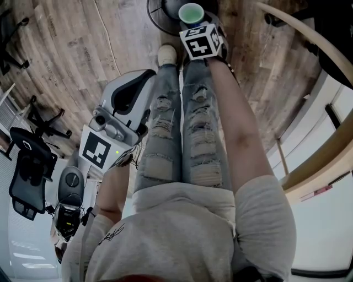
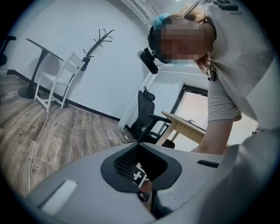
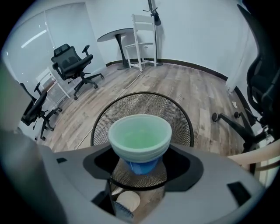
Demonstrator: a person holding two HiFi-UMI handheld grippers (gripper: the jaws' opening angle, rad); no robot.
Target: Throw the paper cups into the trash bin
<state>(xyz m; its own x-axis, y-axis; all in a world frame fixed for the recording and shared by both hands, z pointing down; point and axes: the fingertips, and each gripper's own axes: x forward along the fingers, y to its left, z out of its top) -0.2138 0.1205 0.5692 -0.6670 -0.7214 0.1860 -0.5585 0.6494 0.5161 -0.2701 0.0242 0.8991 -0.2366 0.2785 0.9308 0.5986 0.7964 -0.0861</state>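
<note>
My right gripper (image 1: 194, 22) hangs over the black mesh trash bin (image 1: 161, 15), in front of the person's feet. It is shut on a pale green paper cup (image 1: 191, 12). In the right gripper view the cup (image 3: 140, 133) stands upright between the jaws of that gripper (image 3: 140, 154), and its base is blue. It is directly above the bin (image 3: 175, 105). Another cup (image 3: 128, 201) lies on the bin's floor. My left gripper (image 1: 140, 80) is held low beside the person's left leg. In its own view my left gripper (image 2: 140, 146) has its jaws together with nothing between them.
Black office chairs (image 3: 72, 63) stand on the wooden floor to the left. A white chair (image 3: 142, 33) and a round table (image 3: 116, 35) are at the far wall. A wooden desk (image 1: 309, 33) curves along the right. A thin cable (image 2: 37, 135) runs across the floor.
</note>
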